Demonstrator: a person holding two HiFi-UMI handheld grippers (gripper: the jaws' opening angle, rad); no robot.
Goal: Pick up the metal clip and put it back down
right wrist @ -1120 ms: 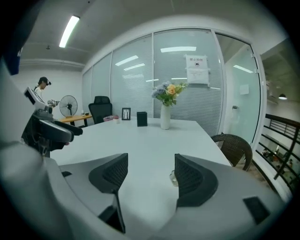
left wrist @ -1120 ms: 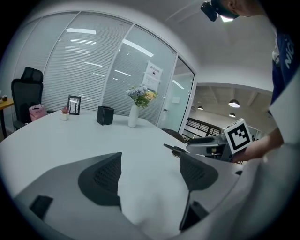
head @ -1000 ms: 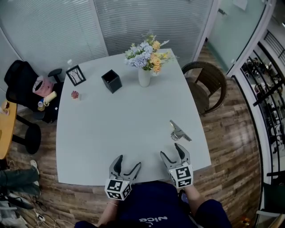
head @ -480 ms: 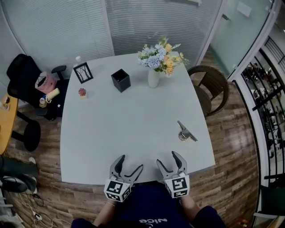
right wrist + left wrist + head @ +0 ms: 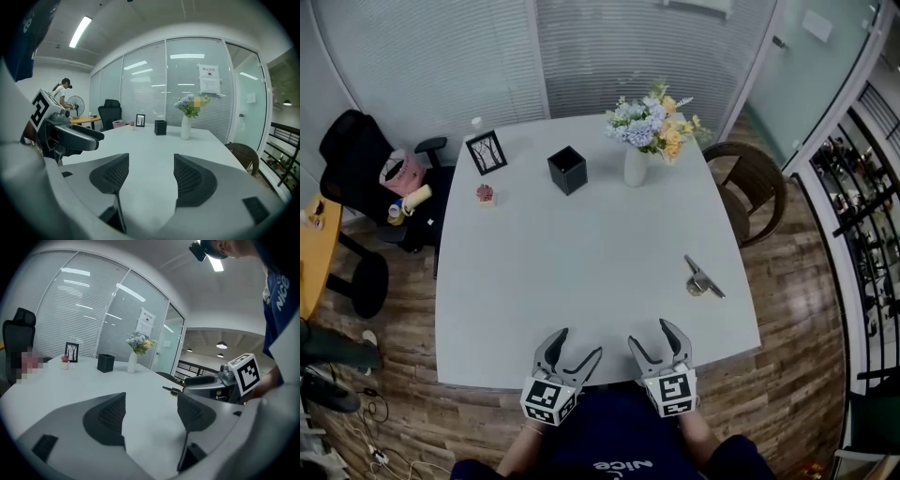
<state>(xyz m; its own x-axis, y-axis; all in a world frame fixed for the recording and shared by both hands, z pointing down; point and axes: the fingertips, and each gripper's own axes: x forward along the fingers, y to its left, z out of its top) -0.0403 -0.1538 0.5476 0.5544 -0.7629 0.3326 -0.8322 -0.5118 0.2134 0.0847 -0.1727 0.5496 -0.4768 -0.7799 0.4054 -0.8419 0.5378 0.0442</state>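
Note:
The metal clip lies flat on the white table near its right edge; the left gripper view shows the clip as a small dark shape. My right gripper hovers open over the near edge, left of the clip and nearer to me, nothing between its jaws. My left gripper is beside it at the near edge. Its jaws are closing, still wide apart, with only bare tabletop between them.
At the far side stand a white vase of flowers, a black box, a picture frame and a tiny potted plant. A wicker chair is at the right, a black office chair at the left.
My right gripper has drawn back and to the left, away from the clip. The clip has stayed in place on the table. The head view has shifted a little.

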